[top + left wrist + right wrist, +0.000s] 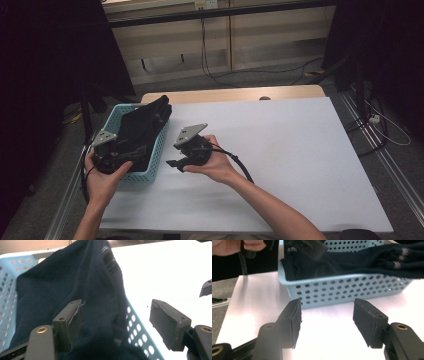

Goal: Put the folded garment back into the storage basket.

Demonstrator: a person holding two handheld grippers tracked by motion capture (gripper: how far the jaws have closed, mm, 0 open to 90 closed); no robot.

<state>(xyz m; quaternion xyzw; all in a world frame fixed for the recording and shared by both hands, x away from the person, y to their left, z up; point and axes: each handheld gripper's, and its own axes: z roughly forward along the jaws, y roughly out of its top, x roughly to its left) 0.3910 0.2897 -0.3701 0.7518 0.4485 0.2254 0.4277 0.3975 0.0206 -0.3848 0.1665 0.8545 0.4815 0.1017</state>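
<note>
Dark navy knit garment [75, 290] fills the light-blue perforated basket [159, 150]; the left gripper [116, 317] stands with jaws wide, straddling the fabric and the basket's wall. The right gripper [325, 322], jaws wide and empty, hovers over the white table [290, 150] just before the basket's side.

Dark navy garment [142, 127] with pale stripes, light blue perforated basket [159, 150], white table [300, 160]
</note>
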